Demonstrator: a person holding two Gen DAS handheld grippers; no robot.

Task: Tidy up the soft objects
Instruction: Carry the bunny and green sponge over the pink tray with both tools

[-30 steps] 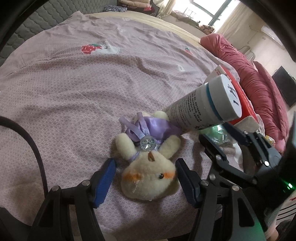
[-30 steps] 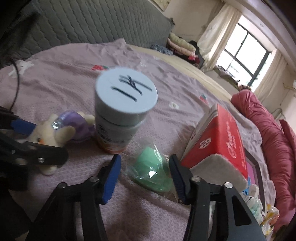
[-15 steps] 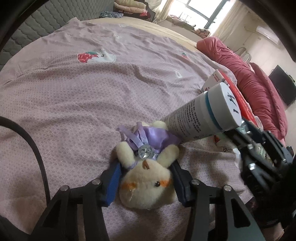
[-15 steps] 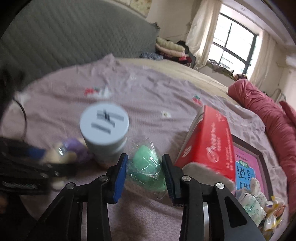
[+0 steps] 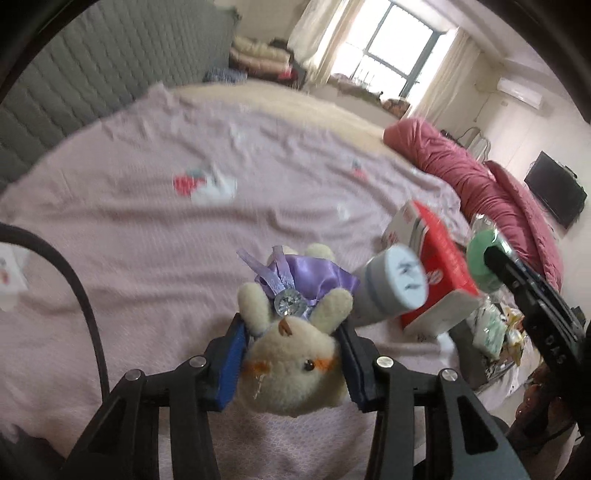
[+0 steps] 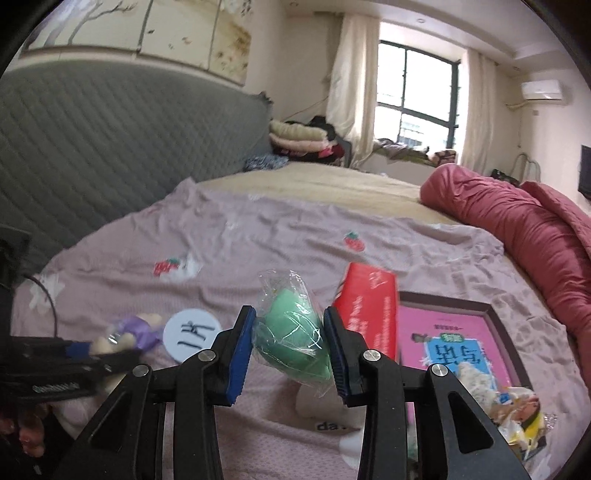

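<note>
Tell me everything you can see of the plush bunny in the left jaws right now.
The plush bunny is cream and fuzzy, with orange cheeks, a dark bead eye, a small brown nose and two stubby ears. It wears a shiny purple satin dress with ribbon and a clear faceted gem. The left gripper has its blue pads pressed on both sides of the head, jaws closing, face toward the camera, body hanging away above the pink bedsheet.

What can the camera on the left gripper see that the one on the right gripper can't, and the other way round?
Only the left wrist view shows the plush bunny's face, clamped between the closing left gripper, and a dark screen on the far wall.

Only the right wrist view shows the pink book beside the red tissue box, and the painted panels above the headboard.

Both show the green sponge in clear wrap held by the right gripper, the white bottle, the pink sheet, the red quilt and the window.
</note>
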